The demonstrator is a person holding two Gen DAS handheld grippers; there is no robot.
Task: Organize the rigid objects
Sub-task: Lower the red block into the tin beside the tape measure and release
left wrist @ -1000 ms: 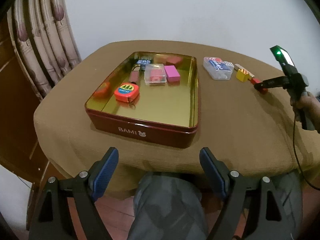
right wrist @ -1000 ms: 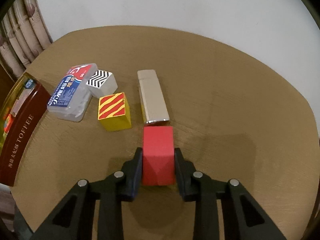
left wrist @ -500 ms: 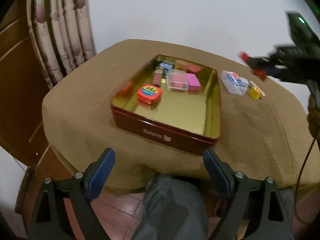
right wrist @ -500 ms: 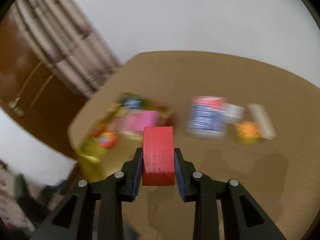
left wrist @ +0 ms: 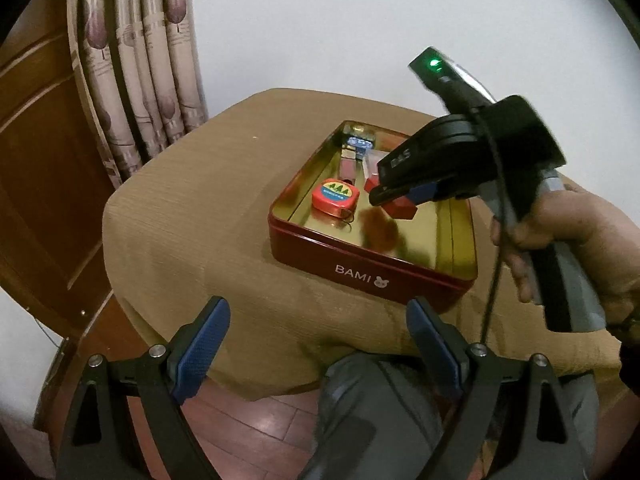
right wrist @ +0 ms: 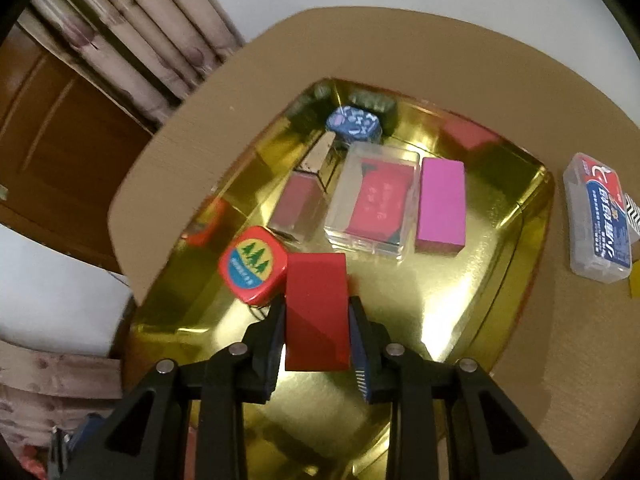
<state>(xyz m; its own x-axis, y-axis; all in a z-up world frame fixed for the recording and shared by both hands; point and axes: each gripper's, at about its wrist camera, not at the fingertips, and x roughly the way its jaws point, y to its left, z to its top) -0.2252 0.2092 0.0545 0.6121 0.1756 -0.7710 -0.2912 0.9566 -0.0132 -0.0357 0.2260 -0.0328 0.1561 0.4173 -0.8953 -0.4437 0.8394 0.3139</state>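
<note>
My right gripper (right wrist: 316, 340) is shut on a red block (right wrist: 316, 312) and holds it over the gold inside of the red BAMI tin (right wrist: 460, 300), next to an orange tape measure (right wrist: 253, 266). In the left wrist view the right gripper (left wrist: 394, 202) hangs over the tin (left wrist: 360, 268) with the red block (left wrist: 400, 210) in it. My left gripper (left wrist: 316, 352) is open and empty, off the table's near edge. The tin also holds a pink block (right wrist: 440, 204), a clear case (right wrist: 372, 204), a maroon piece (right wrist: 298, 204) and a blue object (right wrist: 352, 120).
A clear box with a blue and red label (right wrist: 598, 216) lies on the brown tablecloth (right wrist: 580, 360) right of the tin, with a zebra-striped block (right wrist: 634, 214) beside it. Curtains (left wrist: 132, 72) and a wooden door (left wrist: 36, 184) stand to the left. A knee (left wrist: 368, 412) is below the table.
My right gripper lifted the red block off the cloth and carried it left, over the tin. The left gripper drew back and swung left, still open.
</note>
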